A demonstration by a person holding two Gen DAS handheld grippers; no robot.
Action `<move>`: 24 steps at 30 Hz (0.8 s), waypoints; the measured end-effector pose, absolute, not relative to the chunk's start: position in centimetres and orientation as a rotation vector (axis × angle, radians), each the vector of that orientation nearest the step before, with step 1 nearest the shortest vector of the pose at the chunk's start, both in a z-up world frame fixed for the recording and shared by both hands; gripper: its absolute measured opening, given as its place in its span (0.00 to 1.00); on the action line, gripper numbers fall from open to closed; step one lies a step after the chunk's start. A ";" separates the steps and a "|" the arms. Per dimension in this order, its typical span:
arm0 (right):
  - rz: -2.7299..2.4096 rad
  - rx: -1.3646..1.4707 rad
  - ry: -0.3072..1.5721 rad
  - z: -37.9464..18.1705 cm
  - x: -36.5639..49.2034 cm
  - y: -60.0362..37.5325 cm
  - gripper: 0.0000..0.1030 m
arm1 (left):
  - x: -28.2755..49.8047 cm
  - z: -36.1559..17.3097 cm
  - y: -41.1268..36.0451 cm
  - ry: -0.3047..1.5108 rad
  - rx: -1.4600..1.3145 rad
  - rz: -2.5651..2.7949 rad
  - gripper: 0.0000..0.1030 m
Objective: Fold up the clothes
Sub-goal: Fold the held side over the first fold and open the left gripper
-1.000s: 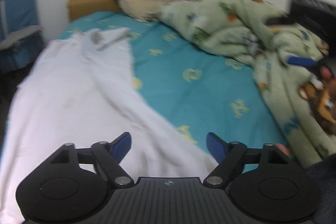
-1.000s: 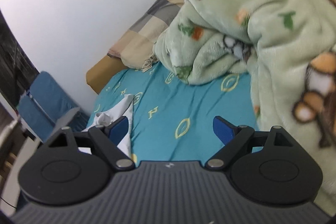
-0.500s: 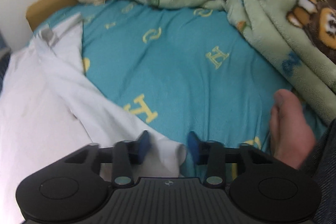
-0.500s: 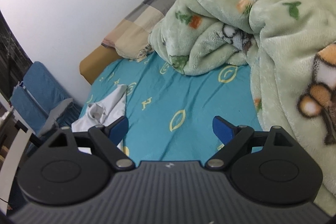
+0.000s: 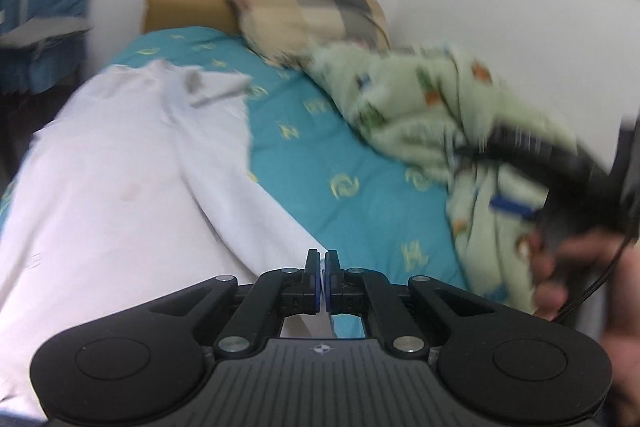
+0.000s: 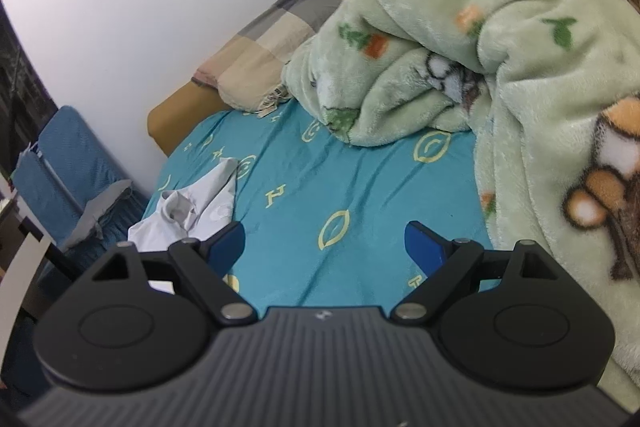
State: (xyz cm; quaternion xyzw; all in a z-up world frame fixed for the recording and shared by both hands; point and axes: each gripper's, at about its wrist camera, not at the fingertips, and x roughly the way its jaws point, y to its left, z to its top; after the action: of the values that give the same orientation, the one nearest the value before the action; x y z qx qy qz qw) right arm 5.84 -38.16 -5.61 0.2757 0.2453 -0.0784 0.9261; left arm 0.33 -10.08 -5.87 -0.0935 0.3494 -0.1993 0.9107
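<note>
A white shirt [image 5: 120, 179] lies spread on the left of the teal bedsheet [image 5: 344, 163], collar toward the headboard. My left gripper [image 5: 322, 267] is shut on the shirt's near right corner, with white fabric pinched between the pads. My right gripper [image 6: 324, 243] is open and empty, held above the teal sheet. It also shows at the right in the left wrist view [image 5: 560, 187], blurred, in a hand. The shirt's collar end [image 6: 192, 207] shows at the left in the right wrist view.
A green fleece blanket [image 6: 500, 47] is heaped along the right side of the bed. A checked pillow [image 6: 264, 43] lies against the tan headboard [image 5: 184, 7]. A blue chair [image 6: 60, 179] stands left of the bed, by the white wall.
My left gripper has shut on the shirt's near corner and tilted up from the sheet. My right gripper has stayed open and barely shifted.
</note>
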 end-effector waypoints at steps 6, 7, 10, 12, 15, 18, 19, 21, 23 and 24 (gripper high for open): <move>-0.098 0.497 0.538 -5.6 5.9 -35.7 0.86 | -1.5 -5.9 -1.2 0.839 -0.360 -0.223 0.02; -0.074 0.480 0.545 -5.5 5.9 -35.1 0.86 | -1.5 -6.3 -0.2 0.858 -0.378 -0.198 0.02; -0.009 0.432 0.570 -5.5 6.1 -33.3 0.85 | -1.4 -7.6 2.7 0.915 -0.431 -0.124 0.03; 0.030 0.412 0.591 -5.6 6.2 -32.1 0.85 | -1.4 -7.8 4.4 0.938 -0.491 -0.112 0.10; 0.075 0.405 0.634 -6.1 6.6 -30.6 0.85 | -1.0 -7.8 4.7 0.939 -0.508 -0.128 0.41; 0.099 0.408 0.670 -6.6 6.9 -29.8 0.85 | 0.7 -8.6 3.8 0.946 -0.450 -0.111 0.52; 0.099 0.404 0.677 -6.6 7.0 -29.6 0.85 | 1.7 -9.5 3.5 0.970 -0.442 -0.104 0.52; 0.093 0.393 0.683 -6.7 7.1 -29.3 0.85 | 3.8 -11.2 2.9 1.022 -0.434 -0.095 0.52; 0.091 0.389 0.683 -6.8 7.1 -29.2 0.85 | 5.7 -13.0 2.3 1.077 -0.429 -0.093 0.50; 0.089 0.389 0.685 -6.8 7.1 -29.2 0.85 | 6.6 -13.8 2.0 1.107 -0.430 -0.103 0.47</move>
State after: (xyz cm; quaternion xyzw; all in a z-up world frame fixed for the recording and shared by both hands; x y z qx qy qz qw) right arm 7.13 -29.18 -6.83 0.1892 0.3335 0.0433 0.9225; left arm 6.63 2.03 -13.81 -0.2025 0.5214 -0.0483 0.8275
